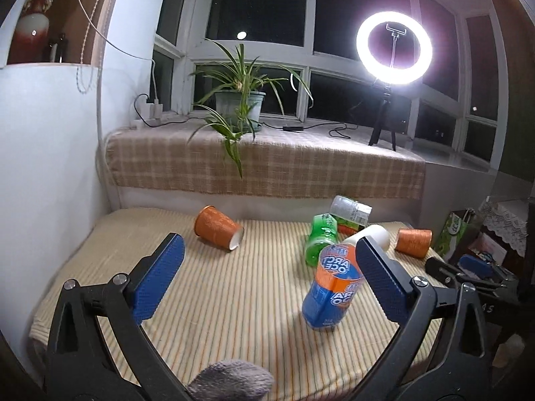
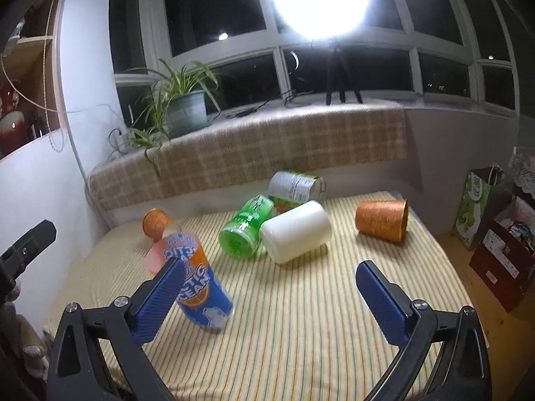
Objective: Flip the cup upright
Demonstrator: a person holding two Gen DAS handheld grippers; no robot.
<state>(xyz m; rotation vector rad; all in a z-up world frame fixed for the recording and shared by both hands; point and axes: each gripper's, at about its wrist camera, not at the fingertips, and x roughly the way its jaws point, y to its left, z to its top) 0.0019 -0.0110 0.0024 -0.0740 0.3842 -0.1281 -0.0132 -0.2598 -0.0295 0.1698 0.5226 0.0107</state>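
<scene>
Orange paper cups [image 1: 218, 233] [image 2: 381, 220] lie tipped on the striped table [image 1: 234, 300].
Both grippers [image 1: 267, 274] [image 2: 271, 297] hover, jaws released, holding nothing.

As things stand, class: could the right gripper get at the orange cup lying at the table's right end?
Probably yes. The right gripper is open, and bare striped cloth lies between it and the orange cup.

left gripper [image 1: 269, 262] open, orange cup [image 1: 218, 228] sideways
</scene>
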